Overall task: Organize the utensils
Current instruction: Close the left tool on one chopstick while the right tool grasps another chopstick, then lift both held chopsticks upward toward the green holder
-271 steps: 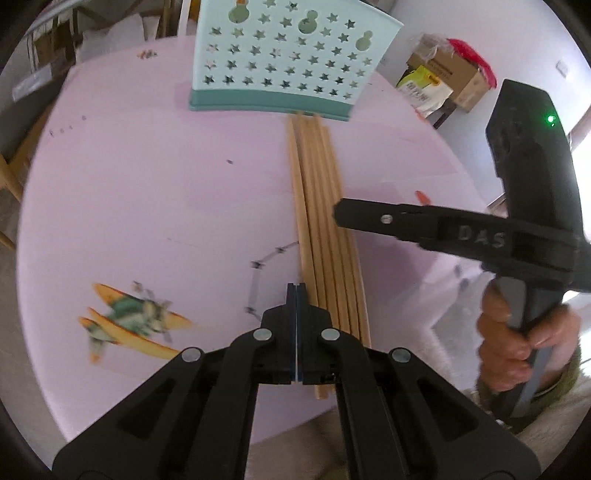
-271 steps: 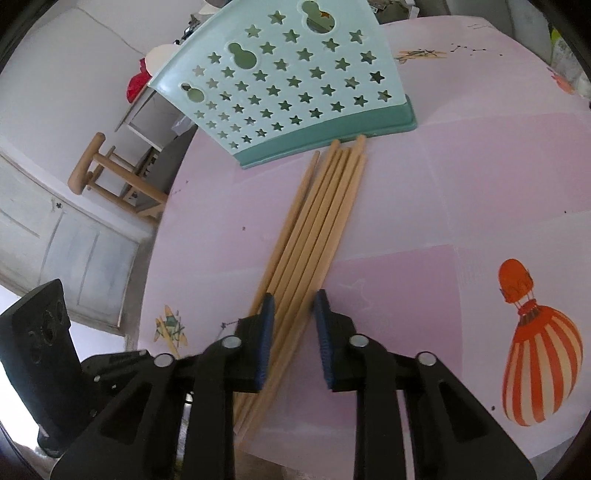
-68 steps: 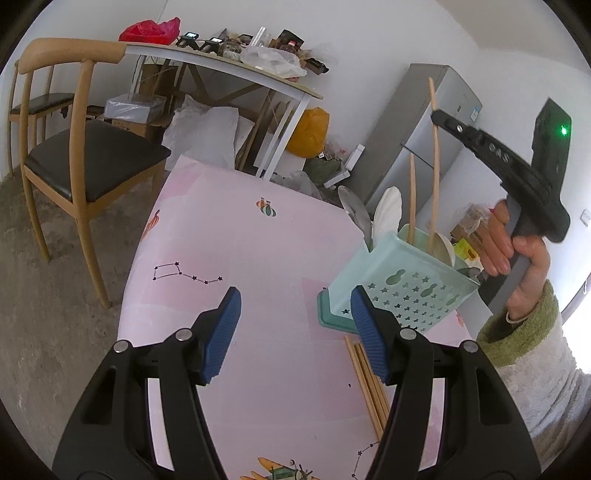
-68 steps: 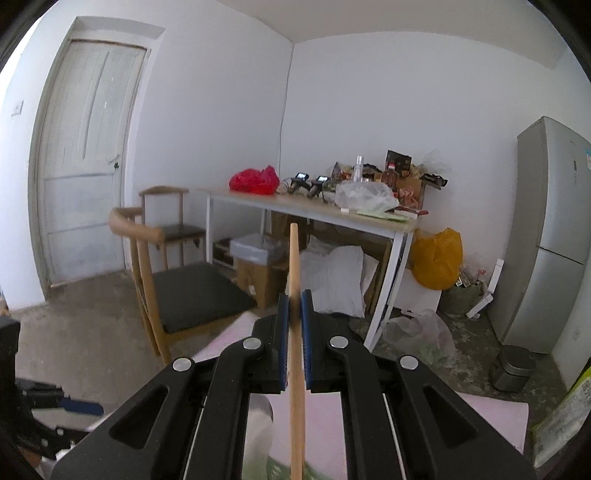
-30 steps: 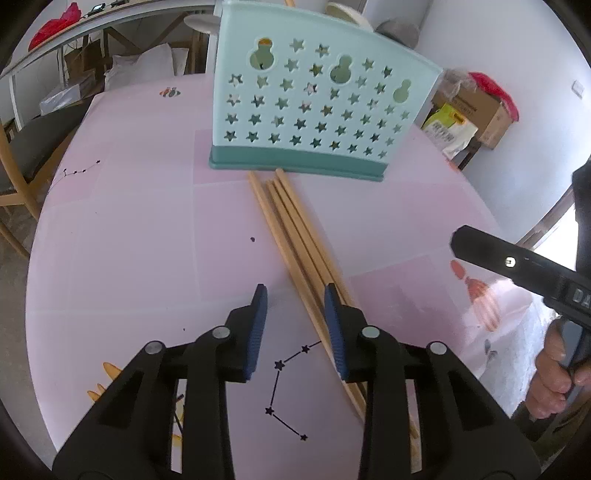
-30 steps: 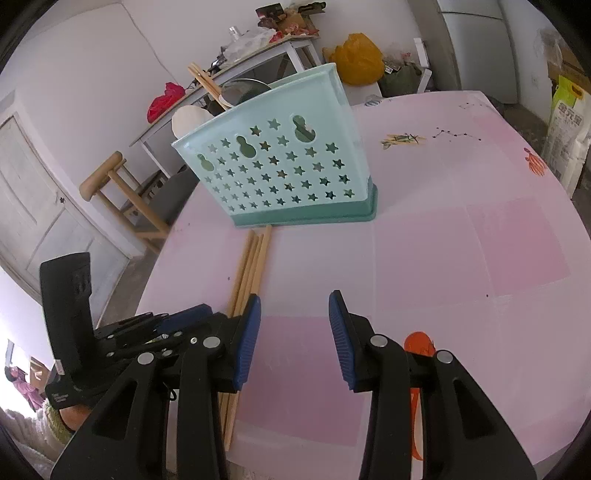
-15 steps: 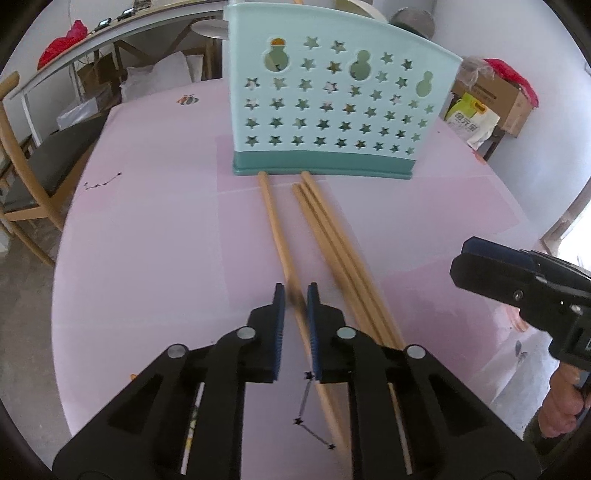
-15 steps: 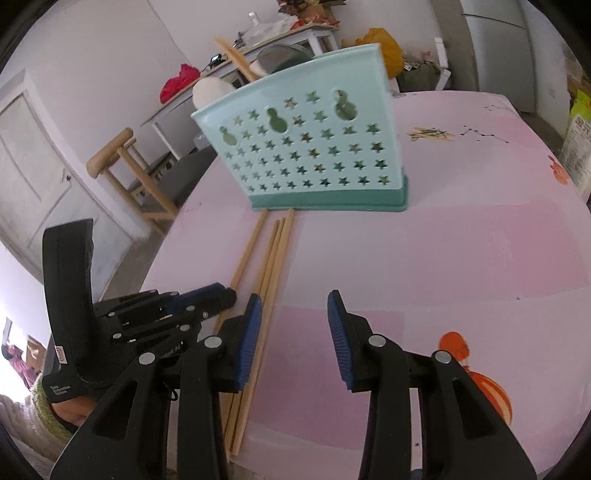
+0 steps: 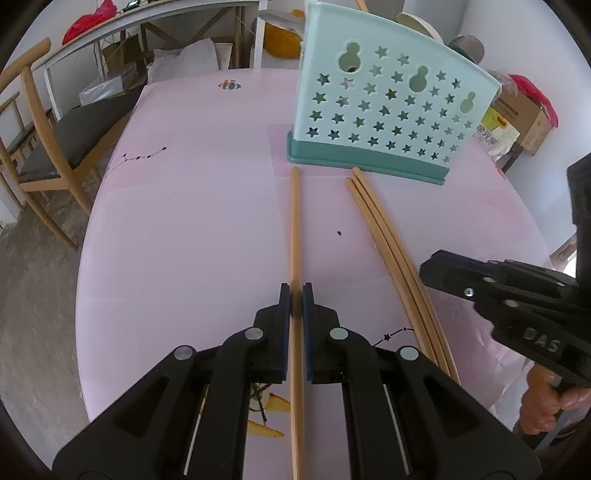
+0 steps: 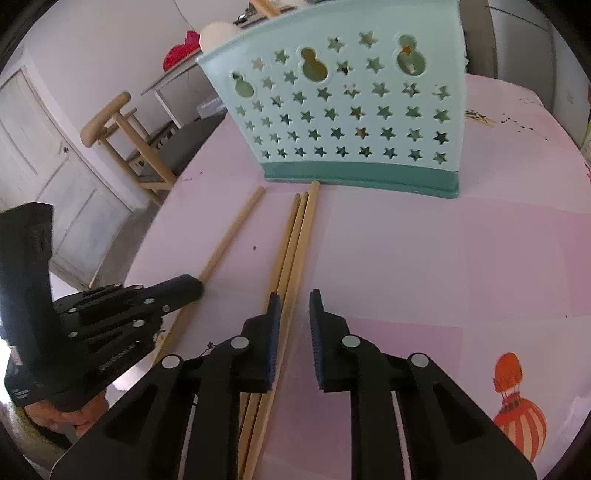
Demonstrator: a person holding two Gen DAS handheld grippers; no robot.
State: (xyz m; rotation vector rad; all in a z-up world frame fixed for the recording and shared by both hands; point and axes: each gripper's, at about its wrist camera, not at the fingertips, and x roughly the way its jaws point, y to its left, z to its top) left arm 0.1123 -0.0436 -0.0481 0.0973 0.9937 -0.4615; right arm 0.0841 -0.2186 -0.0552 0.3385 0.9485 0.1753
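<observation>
A mint star-punched utensil basket [image 9: 388, 110] [image 10: 351, 110] stands at the far side of the pink table [image 9: 192, 229], with spoon heads and stick ends showing above its rim. My left gripper [image 9: 295, 291] is shut on a single wooden chopstick [image 9: 294, 221], which lies apart to the left of the others; the right wrist view shows that gripper [image 10: 192, 286] on the same chopstick [image 10: 232, 236]. Three chopsticks [image 9: 384, 240] [image 10: 291, 243] lie side by side, pointing at the basket. My right gripper [image 10: 294, 299] [image 9: 430, 269] is closing over them; the rightmost one lies between its pads, with a gap on each side.
The table's near edge runs just under both grippers. A wooden chair [image 9: 37, 147] stands to the left, with a cluttered white table [image 9: 155, 14] behind it. Cardboard boxes [image 9: 524, 110] sit on the right. A white door [image 10: 40, 155] is at the left of the right wrist view.
My left gripper shut on one chopstick and drew it left, away from the bundle. My right gripper came down over the other three and its jaws narrowed.
</observation>
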